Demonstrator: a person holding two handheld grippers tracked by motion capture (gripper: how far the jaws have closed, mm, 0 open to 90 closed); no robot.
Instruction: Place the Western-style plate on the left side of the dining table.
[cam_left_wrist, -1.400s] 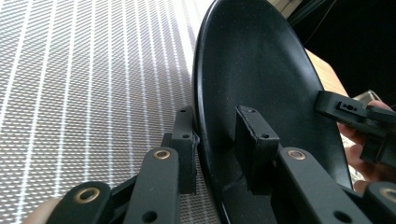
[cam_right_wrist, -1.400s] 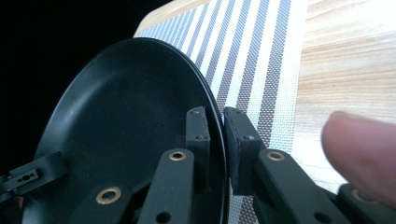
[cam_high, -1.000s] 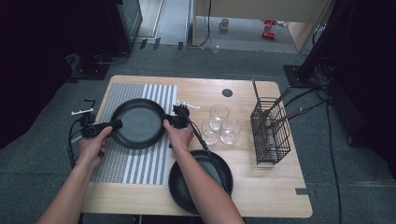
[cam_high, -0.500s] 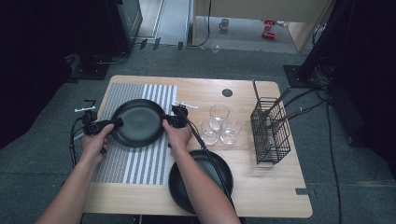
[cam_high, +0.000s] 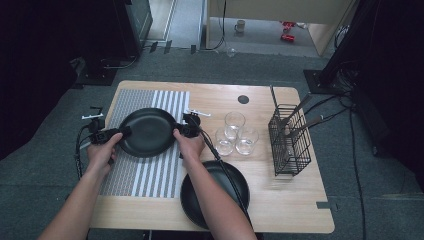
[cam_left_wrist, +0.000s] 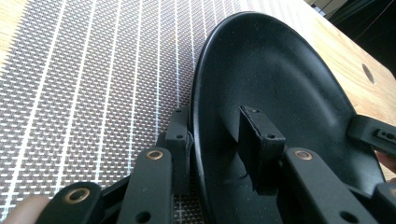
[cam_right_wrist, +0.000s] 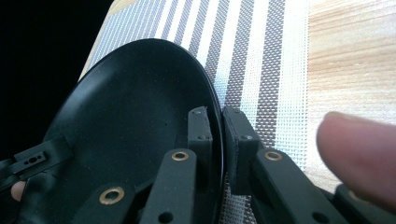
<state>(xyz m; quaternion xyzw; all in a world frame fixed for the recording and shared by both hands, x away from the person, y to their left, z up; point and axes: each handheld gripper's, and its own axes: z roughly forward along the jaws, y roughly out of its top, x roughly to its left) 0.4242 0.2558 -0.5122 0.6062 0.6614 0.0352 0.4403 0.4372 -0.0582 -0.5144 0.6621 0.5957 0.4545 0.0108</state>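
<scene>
A black plate (cam_high: 147, 132) sits over the striped placemat (cam_high: 145, 172), held between both hands. My left gripper (cam_high: 122, 131) is at the plate's left rim and my right gripper (cam_high: 179, 131) at its right rim. In the left gripper view the jaws of my left gripper (cam_left_wrist: 217, 126) straddle the plate (cam_left_wrist: 280, 84). The outer pad lies against the rim and the inner pad stands off it with a gap. In the right gripper view my right gripper (cam_right_wrist: 219, 119) is shut tight on the rim of the plate (cam_right_wrist: 130, 107).
A second black plate (cam_high: 235, 190) lies at the table's front, partly under the right forearm. Three clear glasses (cam_high: 234, 121) stand right of the mat. A black wire basket (cam_high: 290, 140) with utensils stands near the right edge of the wooden table (cam_high: 280, 210).
</scene>
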